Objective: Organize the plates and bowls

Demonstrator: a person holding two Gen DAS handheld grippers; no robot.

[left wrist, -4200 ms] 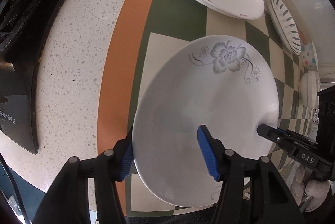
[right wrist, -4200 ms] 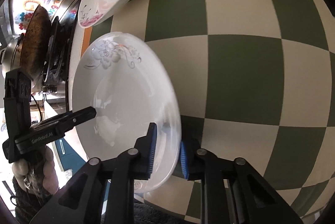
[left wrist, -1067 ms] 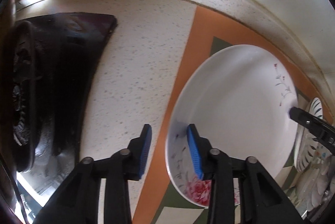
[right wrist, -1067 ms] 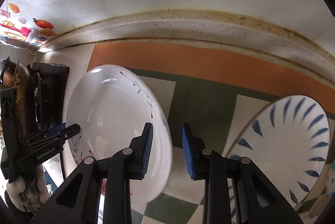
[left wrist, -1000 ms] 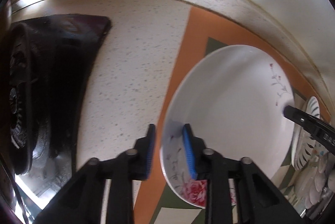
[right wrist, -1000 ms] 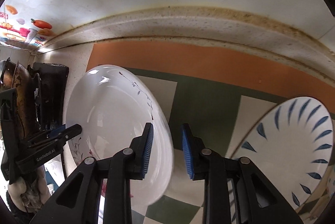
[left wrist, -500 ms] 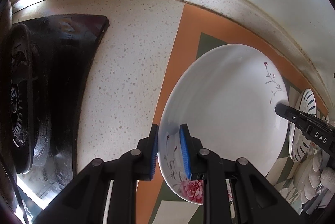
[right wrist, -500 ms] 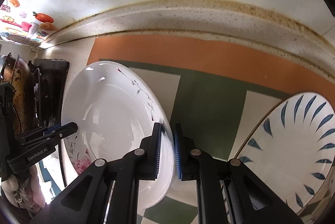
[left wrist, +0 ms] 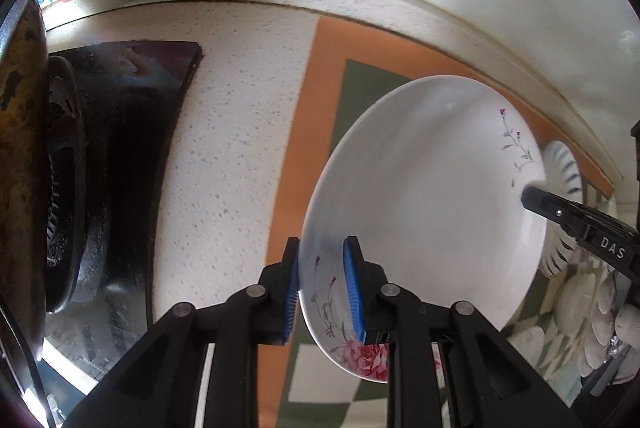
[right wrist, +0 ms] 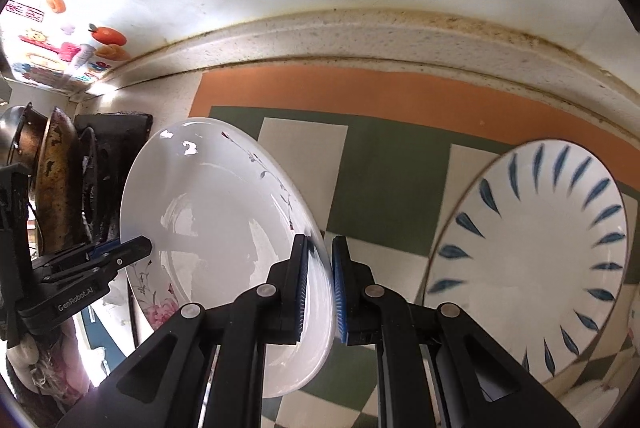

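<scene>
- We count two plates: one white rose plate (left wrist: 432,211), held tilted above the checkered mat (right wrist: 380,195), and one blue-leaf plate (right wrist: 532,260) beside it.
- We see nothing lying in either plate.
- Our left gripper (left wrist: 322,288) pinches the rose plate's near rim; our right gripper (right wrist: 320,284), jaws just closed, clamps the opposite rim.

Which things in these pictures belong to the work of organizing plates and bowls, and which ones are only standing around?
Belong to the job:
- rose plate, gripped at opposite rims by left gripper and right gripper
- blue-leaf plate

Just around:
- stove
- pans
- wall stickers
- checkered mat
</scene>
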